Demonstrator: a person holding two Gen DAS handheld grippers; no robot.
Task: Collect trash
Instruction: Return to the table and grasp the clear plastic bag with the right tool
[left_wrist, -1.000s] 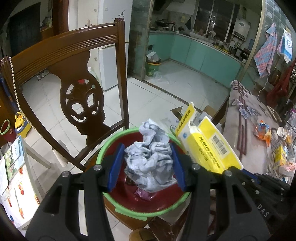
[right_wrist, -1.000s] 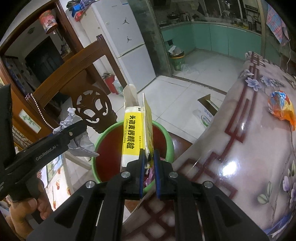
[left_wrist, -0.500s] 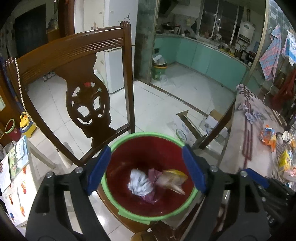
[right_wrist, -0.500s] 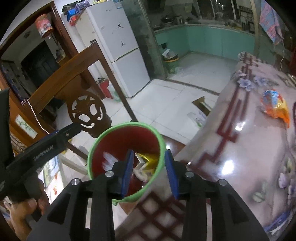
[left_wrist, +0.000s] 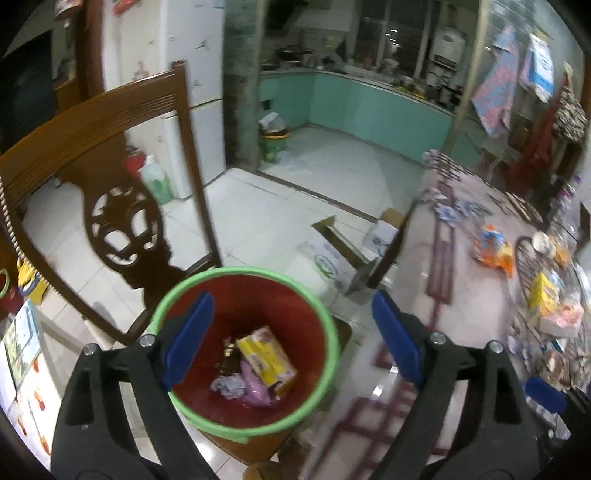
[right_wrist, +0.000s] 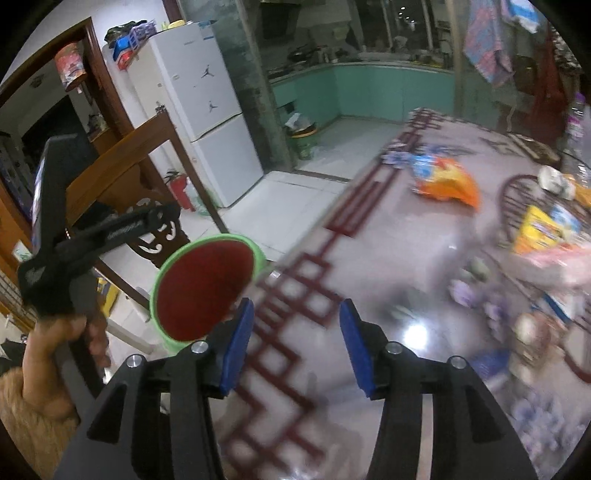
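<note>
A red bin with a green rim (left_wrist: 325, 325) stands on a chair seat beside the table. Inside lie a yellow box (left_wrist: 266, 356), a crumpled grey paper (left_wrist: 229, 386) and a pink wrapper (left_wrist: 255, 391). My left gripper (left_wrist: 291, 339) hovers over the bin's right side, jaws still opening, nothing between them. My right gripper (right_wrist: 295, 339) is over the table's edge, right of the bin (right_wrist: 207, 284), its jaws opening and empty. An orange snack bag (right_wrist: 443, 181) lies further along the table, also in the left wrist view as the orange bag (left_wrist: 495, 251).
A carved wooden chair back (left_wrist: 122, 206) rises behind the bin. The patterned table (right_wrist: 369, 258) carries a yellow packet (right_wrist: 535, 229) and other clutter at right. A cardboard box (left_wrist: 340, 251) lies on the tiled floor. A hand (right_wrist: 48, 354) holds the left gripper's handle.
Both grippers opened and dropped their loads: the crumpled paper and the yellow box now lie in the bin. Both grippers have swung right, the right one out over the table.
</note>
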